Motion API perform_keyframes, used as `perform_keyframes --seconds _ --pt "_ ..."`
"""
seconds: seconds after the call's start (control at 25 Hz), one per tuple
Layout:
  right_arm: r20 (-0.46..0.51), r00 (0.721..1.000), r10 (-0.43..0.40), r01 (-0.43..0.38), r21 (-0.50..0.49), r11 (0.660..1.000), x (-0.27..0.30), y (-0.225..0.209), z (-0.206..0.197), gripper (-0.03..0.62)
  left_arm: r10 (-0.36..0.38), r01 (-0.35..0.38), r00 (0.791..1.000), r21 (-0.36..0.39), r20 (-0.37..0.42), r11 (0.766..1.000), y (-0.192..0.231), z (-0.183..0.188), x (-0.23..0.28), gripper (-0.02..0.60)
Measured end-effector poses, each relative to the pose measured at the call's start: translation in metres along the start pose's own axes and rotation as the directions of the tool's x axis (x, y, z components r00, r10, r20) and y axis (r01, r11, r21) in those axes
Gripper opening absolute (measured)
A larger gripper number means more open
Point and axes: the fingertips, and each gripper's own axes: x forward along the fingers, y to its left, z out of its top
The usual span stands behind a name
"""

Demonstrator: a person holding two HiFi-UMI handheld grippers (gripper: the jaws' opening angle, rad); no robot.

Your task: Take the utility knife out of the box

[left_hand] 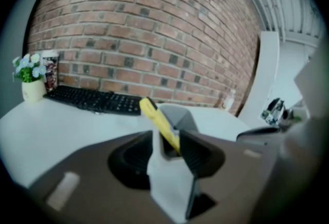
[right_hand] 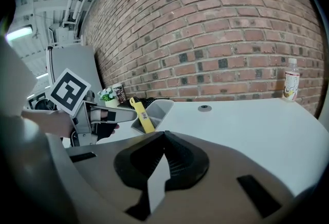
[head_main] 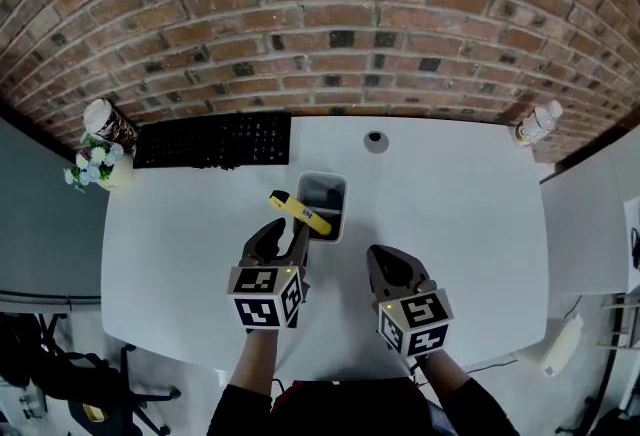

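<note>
White desk (head_main: 470,224): utility knife (head_main: 299,212) leans on box (head_main: 343,186) rim.
Wide-apart left gripper (head_main: 287,232) frames it, maybe to grab; right gripper (head_main: 382,256), 5 o'clock, pinched closed.

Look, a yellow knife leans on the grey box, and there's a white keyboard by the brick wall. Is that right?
Not quite. The keyboard is black, not white, as the head view shows. The rest holds: the yellow knife leans on the grey box, and the keyboard lies by the brick wall.
</note>
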Motion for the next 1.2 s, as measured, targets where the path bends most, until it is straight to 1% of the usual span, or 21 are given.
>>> perform_keyframes --seconds 0.48,0.84,1.2 --pt "-0.024 1.000 0.002 -0.002 0.007 1.000 0.011 -0.008 -0.003 0.008 -0.010 0.010 1.000 -0.004 -0.007 1.000 0.003 0.010 0.021 0.161" --pt "-0.040 0.999 0.003 -0.002 0.019 1.000 0.015 -0.012 -0.007 0.008 -0.027 0.026 1.000 -0.040 -0.013 0.999 0.004 0.010 0.030 0.161" --pt "-0.049 0.999 0.000 0.001 0.023 1.000 0.015 -0.016 -0.009 0.008 -0.019 0.019 1.000 -0.043 -0.005 0.999 0.004 0.012 0.032 0.153"
